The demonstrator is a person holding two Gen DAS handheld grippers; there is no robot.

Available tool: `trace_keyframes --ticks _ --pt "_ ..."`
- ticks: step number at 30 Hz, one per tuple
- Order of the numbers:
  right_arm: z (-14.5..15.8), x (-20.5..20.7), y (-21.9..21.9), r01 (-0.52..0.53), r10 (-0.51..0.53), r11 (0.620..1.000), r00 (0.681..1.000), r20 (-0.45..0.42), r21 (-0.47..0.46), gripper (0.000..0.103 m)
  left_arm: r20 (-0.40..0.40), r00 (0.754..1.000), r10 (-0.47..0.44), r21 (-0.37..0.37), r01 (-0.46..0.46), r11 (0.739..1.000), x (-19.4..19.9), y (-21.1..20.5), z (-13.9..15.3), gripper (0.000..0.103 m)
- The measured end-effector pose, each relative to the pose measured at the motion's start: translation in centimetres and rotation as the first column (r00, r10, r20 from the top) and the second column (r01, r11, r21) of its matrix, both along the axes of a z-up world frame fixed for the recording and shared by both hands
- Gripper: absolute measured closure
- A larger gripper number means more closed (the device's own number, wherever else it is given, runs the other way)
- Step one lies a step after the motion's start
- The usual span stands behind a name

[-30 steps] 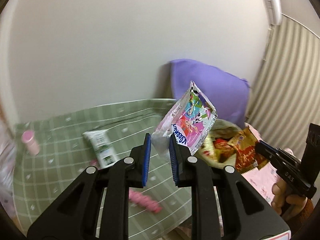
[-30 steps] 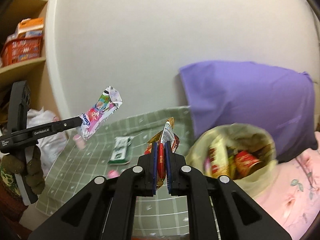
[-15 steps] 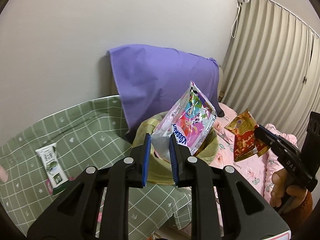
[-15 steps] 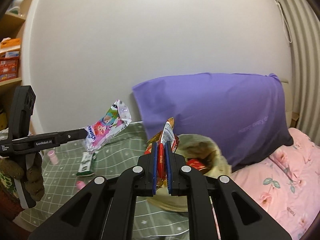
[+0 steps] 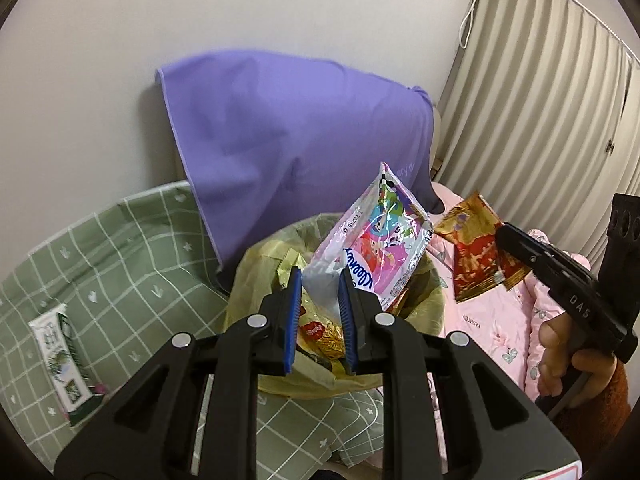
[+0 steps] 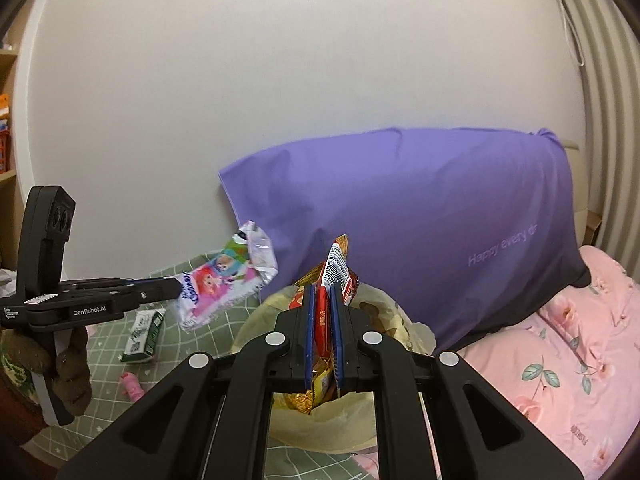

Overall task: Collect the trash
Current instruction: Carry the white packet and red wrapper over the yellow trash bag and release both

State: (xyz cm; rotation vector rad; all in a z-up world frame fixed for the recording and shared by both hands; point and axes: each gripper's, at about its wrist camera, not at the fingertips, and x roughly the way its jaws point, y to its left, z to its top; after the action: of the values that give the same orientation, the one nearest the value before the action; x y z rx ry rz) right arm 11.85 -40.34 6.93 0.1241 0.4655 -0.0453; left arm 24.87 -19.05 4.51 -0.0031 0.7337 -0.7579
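Both crinkled foil wrappers [image 5: 376,256] [image 6: 334,276] seemingly glossy, clamped.

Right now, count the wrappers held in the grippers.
2: a pink cartoon wrapper in the left gripper, and a red-gold wrapper in the right gripper, both above the bag.

My own jaws hide most of the trash bag [image 6: 404,322]; the pink thing [image 6: 132,385] beyond stays too small to name.

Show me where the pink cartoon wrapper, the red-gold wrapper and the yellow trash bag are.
pink cartoon wrapper [image 5: 380,240], left wrist view, printed front.
red-gold wrapper [image 5: 476,256], left wrist view, middle.
yellow trash bag [image 6: 396,316], right wrist view, far rim.
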Motion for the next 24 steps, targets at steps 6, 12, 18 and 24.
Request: trace_keyframes --ticks 6,12,18,24 --pt "-2.3 3.3 -1.1 -0.018 0.02 0.999 0.999 -0.047 0.04 0.094 -0.056 0.998 0.018 0.029 -0.017 0.999 2.4 -1.7 -2.6 0.086" --pt "-4.0 5.2 -1.6 -0.023 0.027 0.999 0.996 -0.086 0.043 0.091 -0.131 0.991 0.02 0.026 -0.017 1.0 4.6 -2.6 -5.5 0.086" --pt "-5.1 5.6 -1.7 -0.036 0.04 0.999 0.992 -0.116 0.034 0.071 -0.222 0.974 0.038 0.019 -0.035 0.999 5.2 -2.3 -8.3 0.072" --pt "-5.3 5.3 -1.5 -0.025 0.029 0.999 0.992 -0.121 0.039 0.07 -0.163 0.985 0.048 -0.006 -0.05 0.999 3.7 0.0 -6.5 0.055"
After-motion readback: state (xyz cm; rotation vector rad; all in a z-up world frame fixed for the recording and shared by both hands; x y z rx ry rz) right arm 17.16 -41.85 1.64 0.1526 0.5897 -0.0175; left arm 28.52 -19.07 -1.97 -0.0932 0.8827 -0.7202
